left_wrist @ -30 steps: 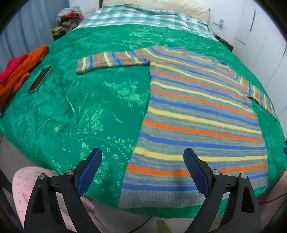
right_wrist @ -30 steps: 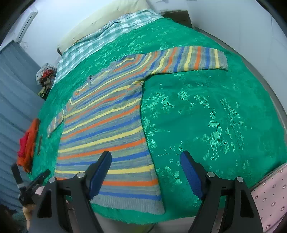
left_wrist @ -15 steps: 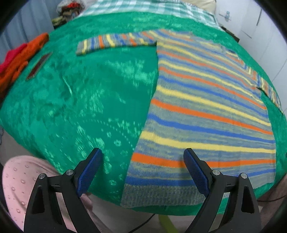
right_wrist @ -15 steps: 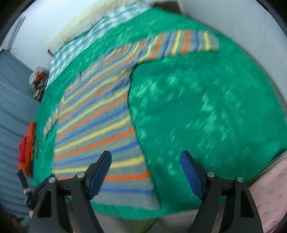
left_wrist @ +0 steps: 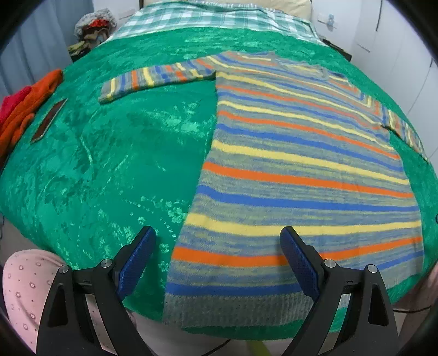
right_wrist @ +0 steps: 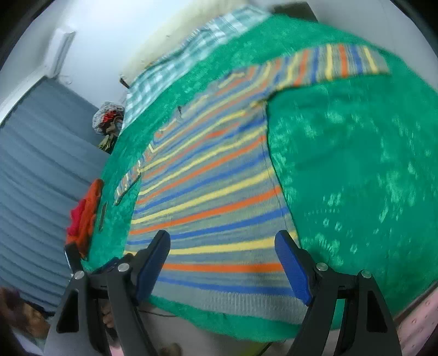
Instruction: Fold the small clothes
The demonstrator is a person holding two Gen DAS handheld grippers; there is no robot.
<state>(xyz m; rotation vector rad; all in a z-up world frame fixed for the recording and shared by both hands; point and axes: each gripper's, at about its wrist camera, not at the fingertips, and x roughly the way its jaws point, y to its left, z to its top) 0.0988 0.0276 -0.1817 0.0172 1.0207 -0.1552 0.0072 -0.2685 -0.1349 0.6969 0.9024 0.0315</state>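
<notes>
Lying flat on blanket (left_wrist: 123,169): striped sweater (left_wrist: 295,169)

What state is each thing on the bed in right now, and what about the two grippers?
Striped sweater: spread flat, unfolded, both sleeves out sideways.
Green bedspread: laid over the bed, lightly creased.
Orange and red clothes: bunched in a heap at the edge.
Phone: lying flat, screen dark.
Left gripper: open, holding nothing, over the hem.
Right gripper: open, holding nothing, over the hem.

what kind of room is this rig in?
Most likely a bedroom: the striped sweater lies on a bed under a green bedspread, with a pillow at its head and wardrobe doors beside it.
</notes>
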